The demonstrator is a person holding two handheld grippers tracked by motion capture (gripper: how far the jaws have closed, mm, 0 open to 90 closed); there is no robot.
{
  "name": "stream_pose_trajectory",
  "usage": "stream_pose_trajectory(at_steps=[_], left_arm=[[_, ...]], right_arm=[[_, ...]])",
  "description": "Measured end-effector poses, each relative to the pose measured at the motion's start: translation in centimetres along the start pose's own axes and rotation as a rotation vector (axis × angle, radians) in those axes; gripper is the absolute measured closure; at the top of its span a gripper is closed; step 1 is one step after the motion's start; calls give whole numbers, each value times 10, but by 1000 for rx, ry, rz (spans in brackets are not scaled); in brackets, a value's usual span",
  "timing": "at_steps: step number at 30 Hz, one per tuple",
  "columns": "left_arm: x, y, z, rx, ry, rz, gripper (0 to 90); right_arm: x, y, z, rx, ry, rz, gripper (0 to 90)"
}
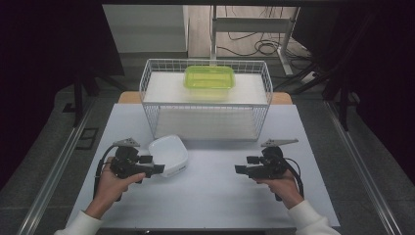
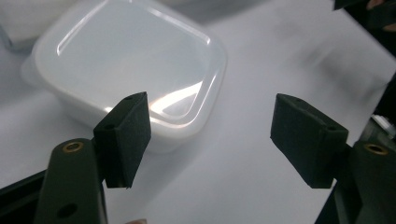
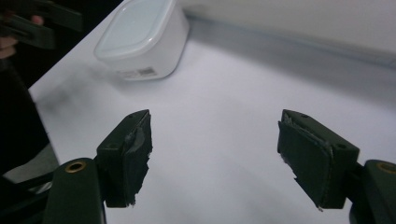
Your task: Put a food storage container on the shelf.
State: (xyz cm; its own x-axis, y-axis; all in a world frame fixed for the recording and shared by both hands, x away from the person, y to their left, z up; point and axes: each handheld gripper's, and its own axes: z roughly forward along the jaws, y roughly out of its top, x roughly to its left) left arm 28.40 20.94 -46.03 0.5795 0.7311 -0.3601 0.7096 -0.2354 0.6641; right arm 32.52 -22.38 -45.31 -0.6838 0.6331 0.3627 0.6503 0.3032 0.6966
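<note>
Two sleeved forearms come in over the near edge of the bench (image 1: 205,196), each hand holding a set of tongs. On the left, the left tongs (image 1: 159,169) stand wide open – nothing between the pads – with their tips just beside the near left side of a white plastic container (image 1: 169,154). In the left gripper view one pad (image 2: 126,137) hangs in front of the container's (image 2: 126,70) near rim, though whether it touches I cannot tell; the other pad stands over bare bench.

Over on the right, the right tongs (image 1: 239,169) are also spread wide and empty, pointing left across the bench toward the container (image 3: 140,42), well apart from it. Between the two sets of tongs lies an open stretch of bench surface.

Behind the container, toward the far edge, stands a white wire rack (image 1: 205,100) – its front legs just behind the container's far rim. On the rack's upper shelf sits a green lidded box (image 1: 209,81). Bare bench runs along both sides of the rack and all along the near edge.
</note>
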Motion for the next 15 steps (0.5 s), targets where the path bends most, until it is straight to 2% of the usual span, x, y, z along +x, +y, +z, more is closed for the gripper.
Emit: stream_pose_trajectory(at_steps=[1, 3, 7, 13, 15], left_arm=[[1, -2, 2, 7, 1, -4, 281], [2, -3, 4, 13, 0, -3, 281], [4, -8, 8, 38, 7, -3, 284], [5, -11, 12, 55, 15, 2, 286], [6, -12, 13, 56, 13, 1, 287]], right_arm=[[2, -3, 0, 3, 19, 2, 260], [4, -3, -1, 6, 16, -7, 260], [8, -6, 5, 36, -10, -41, 257], [8, -16, 11, 87, -38, -50, 254], [7, -18, 11, 89, -43, -40, 254]])
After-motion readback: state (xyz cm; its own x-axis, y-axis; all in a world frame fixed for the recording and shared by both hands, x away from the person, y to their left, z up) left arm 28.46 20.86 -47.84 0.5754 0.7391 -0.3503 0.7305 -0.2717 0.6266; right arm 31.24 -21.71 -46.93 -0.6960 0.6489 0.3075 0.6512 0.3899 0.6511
